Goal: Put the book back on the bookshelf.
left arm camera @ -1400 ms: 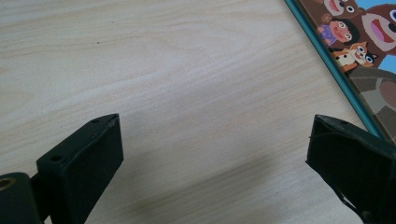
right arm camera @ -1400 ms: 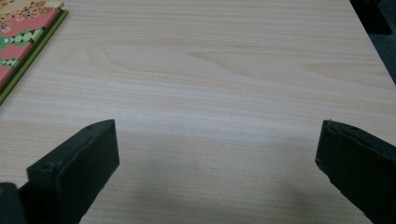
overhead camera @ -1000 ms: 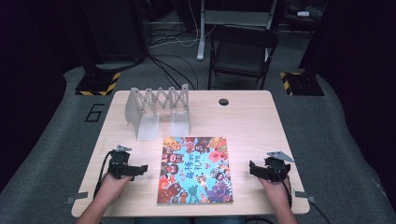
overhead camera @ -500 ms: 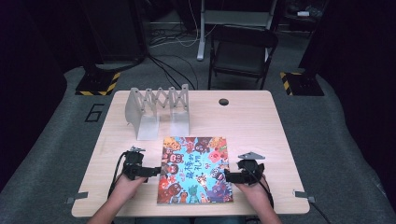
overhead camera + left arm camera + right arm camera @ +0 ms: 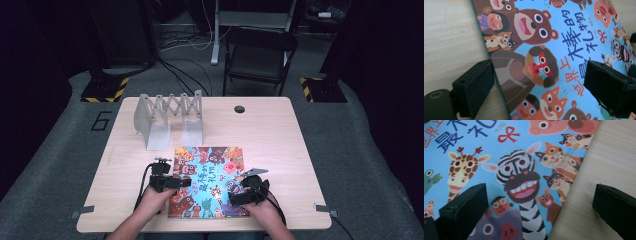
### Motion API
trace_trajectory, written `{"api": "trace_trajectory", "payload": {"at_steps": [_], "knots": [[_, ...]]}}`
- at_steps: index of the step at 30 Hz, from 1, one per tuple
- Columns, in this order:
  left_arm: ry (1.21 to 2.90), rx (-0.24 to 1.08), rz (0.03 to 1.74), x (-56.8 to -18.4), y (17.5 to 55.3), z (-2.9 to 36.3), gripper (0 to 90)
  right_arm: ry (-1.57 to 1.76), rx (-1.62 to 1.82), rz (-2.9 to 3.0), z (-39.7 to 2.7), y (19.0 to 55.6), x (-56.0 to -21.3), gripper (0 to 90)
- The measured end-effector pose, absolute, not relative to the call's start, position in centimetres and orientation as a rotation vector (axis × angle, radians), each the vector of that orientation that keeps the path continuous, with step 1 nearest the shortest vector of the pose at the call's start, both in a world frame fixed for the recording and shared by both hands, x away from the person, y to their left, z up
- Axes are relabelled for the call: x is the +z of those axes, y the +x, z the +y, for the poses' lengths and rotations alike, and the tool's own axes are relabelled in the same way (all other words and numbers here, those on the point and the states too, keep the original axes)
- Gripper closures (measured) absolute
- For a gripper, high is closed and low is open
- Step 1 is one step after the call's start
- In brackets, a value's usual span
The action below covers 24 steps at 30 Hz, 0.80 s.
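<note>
Wooden tabletop (image 5: 280,145) in a dark room, with a picture book (image 5: 207,180) flat at its 6 o'clock edge and a claw over each side of the cover.

At 9 o'clock of the book, the left claw (image 5: 176,182) gapes wide, its jaws straddling the book's left edge, one over bare wood, one over the cover, gripping nothing. At 3 o'clock the right claw (image 5: 240,192) is equally wide across the right edge, also empty. A grey folding rack (image 5: 167,117) stands at 11 o'clock; a black chair (image 5: 257,55) waits beyond the tabletop at 12.
</note>
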<state>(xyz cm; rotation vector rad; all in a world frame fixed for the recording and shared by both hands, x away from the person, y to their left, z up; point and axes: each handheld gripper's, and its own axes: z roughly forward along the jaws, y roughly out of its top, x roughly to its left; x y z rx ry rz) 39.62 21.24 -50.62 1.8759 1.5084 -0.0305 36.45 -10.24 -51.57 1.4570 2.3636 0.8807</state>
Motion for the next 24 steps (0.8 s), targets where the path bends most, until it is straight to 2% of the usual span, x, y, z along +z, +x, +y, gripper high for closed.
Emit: {"api": "trace_trajectory", "payload": {"at_steps": [2, 5, 6, 8, 10, 14, 17, 20, 23, 24], "knots": [[1.816, -0.117, 1.507, -50.7, 39.8, 21.7, 8.2, 1.422, 0.876, 2.406, -9.7, 36.4, -51.5, 0.0], [1.764, -0.145, 1.508, -50.9, 39.9, 22.1, 8.9, 1.394, 0.857, 2.435, -9.3, 36.4, -51.4, 0.0], [1.747, -0.155, 1.529, -50.8, 39.9, 22.2, 10.5, 1.392, 0.857, 2.435, -9.3, 36.4, -51.4, 0.0], [1.759, -0.120, 1.560, -50.7, 39.8, 22.2, 19.9, 1.394, 0.860, 2.427, -9.2, 36.4, -51.5, 0.0], [1.749, -0.125, 1.567, -50.7, 39.7, 22.5, 23.4, 1.403, 0.852, 2.423, -9.1, 36.5, -51.4, 0.0], [1.694, -0.217, 1.564, -50.7, 39.5, 23.3, 23.2, 1.411, 0.850, 2.423, -9.2, 36.7, -51.4, 0.0], [1.560, -0.352, 1.574, -51.4, 39.2, 24.1, 23.9, 1.434, 0.850, 2.411, -9.6, 36.9, -51.4, 0.0], [1.512, -0.413, 1.568, -51.7, 39.3, 24.6, 23.6, 1.496, 0.902, 2.397, -10.2, 37.1, -51.3, 0.0], [1.544, -0.380, 1.554, -51.7, 39.3, 24.3, 23.7, 1.488, 0.885, 2.394, -10.1, 37.1, -51.3, 0.0], [1.459, -0.404, 1.579, -51.7, 39.2, 24.5, 23.4, 1.501, 0.896, 2.390, -10.1, 37.1, -51.3, 0.0]]}}
